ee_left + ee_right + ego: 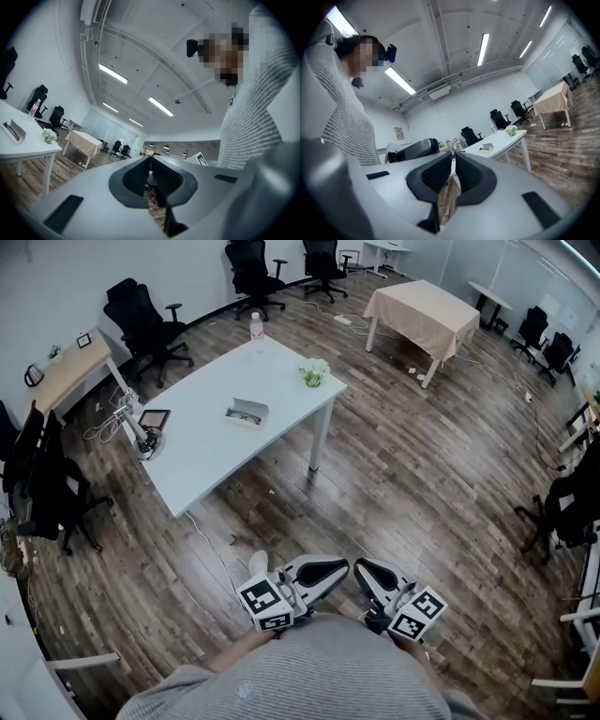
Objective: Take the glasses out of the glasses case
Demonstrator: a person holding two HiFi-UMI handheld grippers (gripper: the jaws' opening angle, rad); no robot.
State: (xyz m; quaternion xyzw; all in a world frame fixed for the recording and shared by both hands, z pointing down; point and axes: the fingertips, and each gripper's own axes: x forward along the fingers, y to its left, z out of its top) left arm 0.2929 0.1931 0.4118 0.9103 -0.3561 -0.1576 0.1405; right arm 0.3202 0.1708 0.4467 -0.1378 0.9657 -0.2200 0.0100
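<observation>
The glasses case (247,412) lies open in the middle of a white table (211,451), far from me across the wood floor. It also shows small in the left gripper view, as the case (13,131), and in the right gripper view, as the case (486,149). Both grippers are held close to the person's body, well short of the table. My left gripper (339,565) is shut with nothing in it, its tips meeting (150,157). My right gripper (362,568) is likewise shut and empty (453,155). I cannot make out the glasses at this distance.
On the table stand a water bottle (256,326), a small potted plant (314,373) and a tablet (154,418). Black office chairs (141,320) ring the far side. A cloth-covered table (422,313) stands at the back right.
</observation>
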